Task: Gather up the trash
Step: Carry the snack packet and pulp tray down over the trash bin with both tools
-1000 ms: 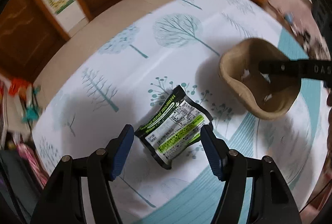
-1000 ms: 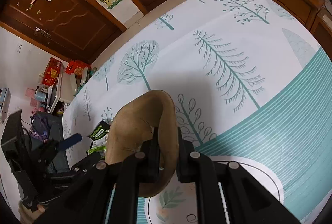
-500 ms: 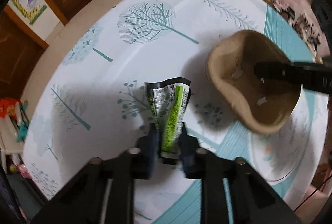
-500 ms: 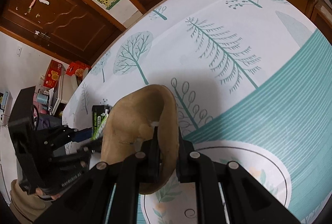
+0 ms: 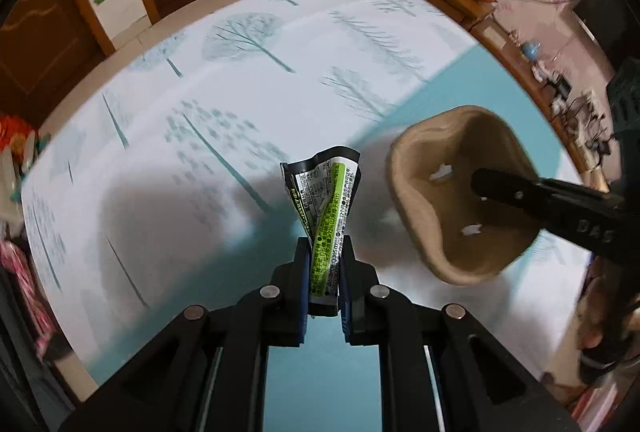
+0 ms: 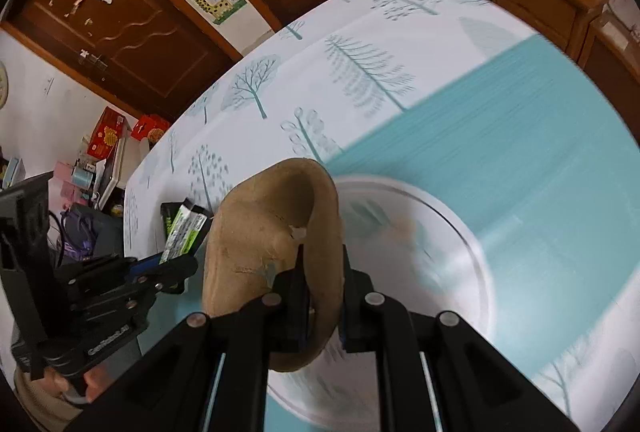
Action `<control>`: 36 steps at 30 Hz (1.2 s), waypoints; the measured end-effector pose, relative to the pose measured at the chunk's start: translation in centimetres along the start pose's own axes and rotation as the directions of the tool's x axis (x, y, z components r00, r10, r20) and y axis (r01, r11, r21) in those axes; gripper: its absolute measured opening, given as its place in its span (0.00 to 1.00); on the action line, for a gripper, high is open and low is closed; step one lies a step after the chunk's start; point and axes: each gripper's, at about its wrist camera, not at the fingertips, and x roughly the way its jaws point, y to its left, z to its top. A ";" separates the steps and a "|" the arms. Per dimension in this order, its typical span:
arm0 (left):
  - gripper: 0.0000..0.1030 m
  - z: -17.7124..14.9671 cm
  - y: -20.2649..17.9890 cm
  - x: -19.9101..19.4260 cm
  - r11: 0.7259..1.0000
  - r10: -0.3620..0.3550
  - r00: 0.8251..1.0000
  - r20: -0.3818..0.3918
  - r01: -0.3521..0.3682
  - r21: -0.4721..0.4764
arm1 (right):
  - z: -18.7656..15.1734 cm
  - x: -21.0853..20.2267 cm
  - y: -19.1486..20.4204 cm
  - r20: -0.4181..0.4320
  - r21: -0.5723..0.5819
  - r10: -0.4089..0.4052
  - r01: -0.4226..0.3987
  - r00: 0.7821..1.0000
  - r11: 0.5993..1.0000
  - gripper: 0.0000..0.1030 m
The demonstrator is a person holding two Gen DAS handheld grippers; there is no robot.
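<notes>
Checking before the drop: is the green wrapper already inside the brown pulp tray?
No. The wrapper is pinched in the left gripper, to the left of the pulp tray and outside it.

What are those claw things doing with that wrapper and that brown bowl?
A person is tidying trash off a table with a tree-print tablecloth, using a grabber in each hand. The left gripper is pinching a crumpled black-and-green snack wrapper and holds it up off the cloth. The right gripper is clamped on the rim of a brown paper-pulp tray, held tilted in the air beside the wrapper. The wrapper is not in the tray yet; dropping it in looks like the likely next step.
</notes>
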 end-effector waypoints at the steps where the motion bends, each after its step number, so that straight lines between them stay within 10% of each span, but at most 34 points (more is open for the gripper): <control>1: 0.10 -0.9 -1.3 -0.6 1.000 -0.013 1.000 0.004 0.013 -0.013 | -0.8 -0.9 -0.5 0.005 -0.005 0.001 -0.001 1.000 1.000 0.10; 21: 0.10 -21.1 -26.7 -6.2 0.959 0.039 0.993 0.109 -0.007 -0.282 | -17.5 -17.0 -15.5 -0.011 -0.196 0.102 -0.103 0.995 0.975 0.10; 36: 0.10 -30.8 -36.5 -3.3 0.933 0.079 0.997 0.012 -0.070 -0.352 | -27.8 -20.1 -23.5 -0.101 -0.250 0.101 -0.123 0.990 0.960 0.10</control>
